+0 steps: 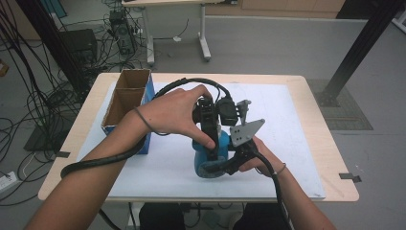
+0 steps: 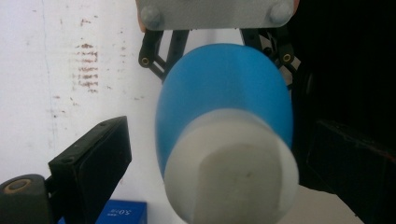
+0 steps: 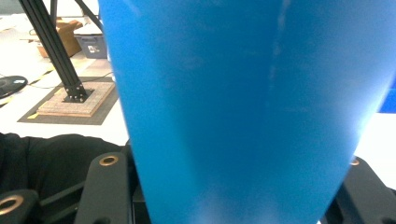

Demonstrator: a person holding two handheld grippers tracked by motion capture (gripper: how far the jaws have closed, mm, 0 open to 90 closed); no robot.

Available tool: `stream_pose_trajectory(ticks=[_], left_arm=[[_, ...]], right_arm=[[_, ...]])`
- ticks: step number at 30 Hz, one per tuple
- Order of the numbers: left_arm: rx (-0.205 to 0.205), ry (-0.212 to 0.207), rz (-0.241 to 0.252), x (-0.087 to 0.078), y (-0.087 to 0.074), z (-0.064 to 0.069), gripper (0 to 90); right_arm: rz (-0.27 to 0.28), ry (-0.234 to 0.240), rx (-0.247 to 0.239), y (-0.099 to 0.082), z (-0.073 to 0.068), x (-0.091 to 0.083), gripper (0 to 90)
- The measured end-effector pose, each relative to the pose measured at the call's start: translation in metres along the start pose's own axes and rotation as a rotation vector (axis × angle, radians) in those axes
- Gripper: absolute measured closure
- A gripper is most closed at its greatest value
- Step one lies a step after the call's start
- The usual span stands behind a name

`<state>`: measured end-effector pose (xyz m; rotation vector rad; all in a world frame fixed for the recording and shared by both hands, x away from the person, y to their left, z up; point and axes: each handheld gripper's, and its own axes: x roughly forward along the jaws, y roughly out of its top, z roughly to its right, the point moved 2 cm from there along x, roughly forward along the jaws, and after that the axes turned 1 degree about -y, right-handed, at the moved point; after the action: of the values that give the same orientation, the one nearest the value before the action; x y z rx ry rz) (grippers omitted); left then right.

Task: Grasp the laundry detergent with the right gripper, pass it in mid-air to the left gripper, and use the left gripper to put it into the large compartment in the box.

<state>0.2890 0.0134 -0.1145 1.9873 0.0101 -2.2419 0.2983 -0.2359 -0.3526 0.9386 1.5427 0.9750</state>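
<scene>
**Task item.** Blue bottle point(image 1: 207, 167) located near the middle of the table point(image 1: 330, 143), slightly toward 6 o'clock, over the white mat point(image 1: 287, 120). Carried between the two hand-held tools. Contact with the mat: cannot tell from the high view.

**Right gripper point(image 1: 225, 165).** Approaching the bottle from 4 o'clock in the high view, with the grey three-cornered plate point(image 1: 246, 129) uppermost. Jaws clenched on the blue body. In the right gripper view, blue bottle point(image 3: 243, 93) wedged between both black jaws at the right gripper point(image 3: 233, 186), rising toward 12 o'clock and covering most of the frame. Held at the narrowest setting reached by these jaws.

**Left gripper point(image 1: 210, 143).** Positioned above the bottle at 12 o'clock in the high view, pointing down, gripped by the left hand point(image 1: 177, 108). Jaws released. In the left gripper view, blue bottle point(image 2: 224, 88) seen end-on with the white cap point(image 2: 233, 186) nearest the camera, lying between the jaws of the left gripper point(image 2: 224, 154). Clear strip of mat visible between the cap and the jaw at 8 o'clock. Jaw at 4 o'clock dark and close to the cap, apparently not pressing. Linkage and plate of the right gripper visible behind the bottle at 12 o'clock.

**Surroundings.** Cardboard box point(image 1: 127, 96), open-topped with a blue side, standing at 10 o'clock on the table, well apart from the bottle. Small blue box point(image 2: 121, 212) at 7 o'clock in the left gripper view. Black cable point(image 1: 95, 163) trailing from the left gripper across the left forearm toward 8 o'clock.
</scene>
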Motion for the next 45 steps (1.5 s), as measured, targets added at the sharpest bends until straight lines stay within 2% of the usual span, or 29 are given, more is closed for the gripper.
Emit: stream_pose_trajectory(ticks=[16,45], left_arm=[[-0.001,0.007,-0.002,0.0038,-0.0002,0.0019,7.2],[-0.022,0.016,0.003,0.0005,-0.0042,0.0024,7.6]], right_arm=[[-0.009,0.005,0.001,0.0001,0.0019,0.006,42.5],[-0.003,-0.005,-0.001,0.0003,0.0002,0.0032,42.5]])
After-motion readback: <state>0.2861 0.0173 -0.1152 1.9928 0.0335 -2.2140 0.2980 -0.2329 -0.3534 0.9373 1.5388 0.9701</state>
